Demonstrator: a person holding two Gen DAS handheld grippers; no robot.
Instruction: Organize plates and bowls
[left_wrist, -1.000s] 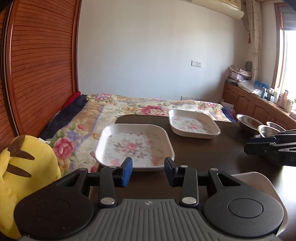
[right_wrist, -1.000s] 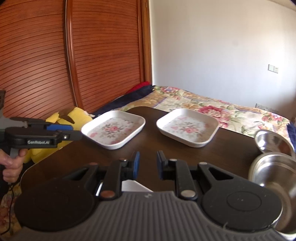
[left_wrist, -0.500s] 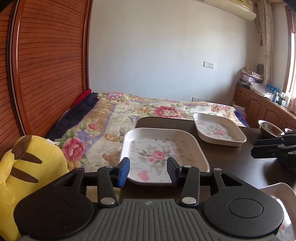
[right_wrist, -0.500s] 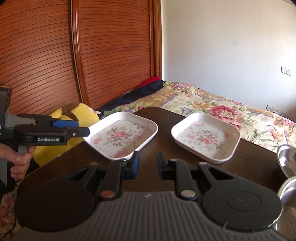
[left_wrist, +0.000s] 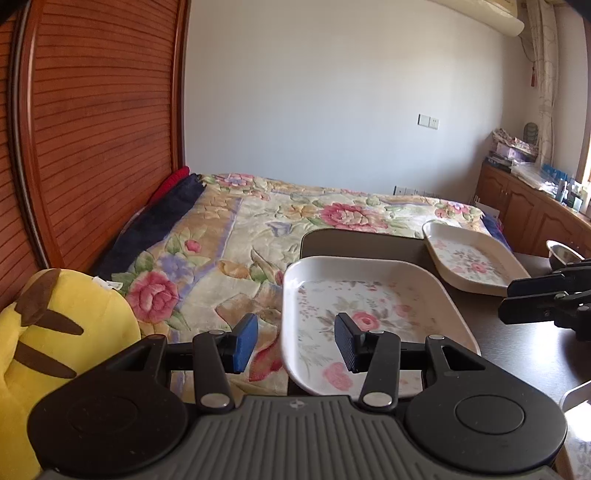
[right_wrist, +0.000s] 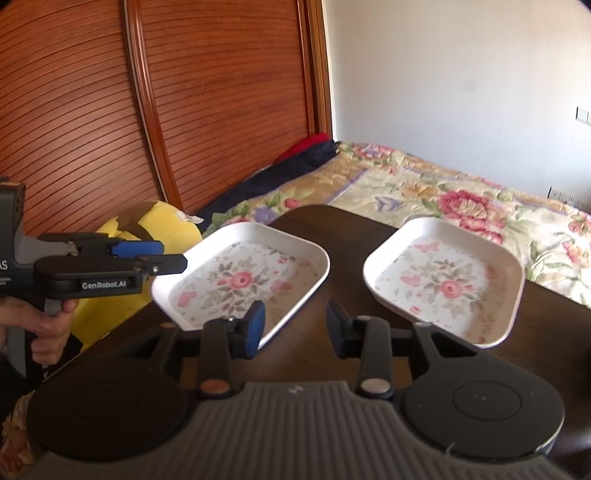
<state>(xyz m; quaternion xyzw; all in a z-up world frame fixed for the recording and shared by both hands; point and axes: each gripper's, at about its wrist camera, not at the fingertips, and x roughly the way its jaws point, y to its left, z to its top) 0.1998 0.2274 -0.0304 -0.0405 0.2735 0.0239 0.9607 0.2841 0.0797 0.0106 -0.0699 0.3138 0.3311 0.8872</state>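
White square plates with a pink rose print sit on the dark wooden table (right_wrist: 306, 218): the near plate (right_wrist: 242, 278) overhangs the table's left edge, and the far plate (right_wrist: 445, 280) lies just beside it, apart. That overhang likely explains the left gripper (left_wrist: 293, 341), whose fingers stand apart with the plate's left rim between them, one finger outside and one over the floral face, a stance suited to pinching the rim. The right gripper (right_wrist: 295, 325) hovers with fingers apart and empty over bare wood between the two plates, probably waiting. A steel bowl (left_wrist: 563, 253) shows at the table's far right. A yellow plush toy (left_wrist: 55, 332) leans by the flowered bedspread (left_wrist: 258, 229).

Compared with a second ago, the left gripper has swung leftward and closer, so the near plate now fills its view, and the right gripper has also advanced, losing the bowls from sight.
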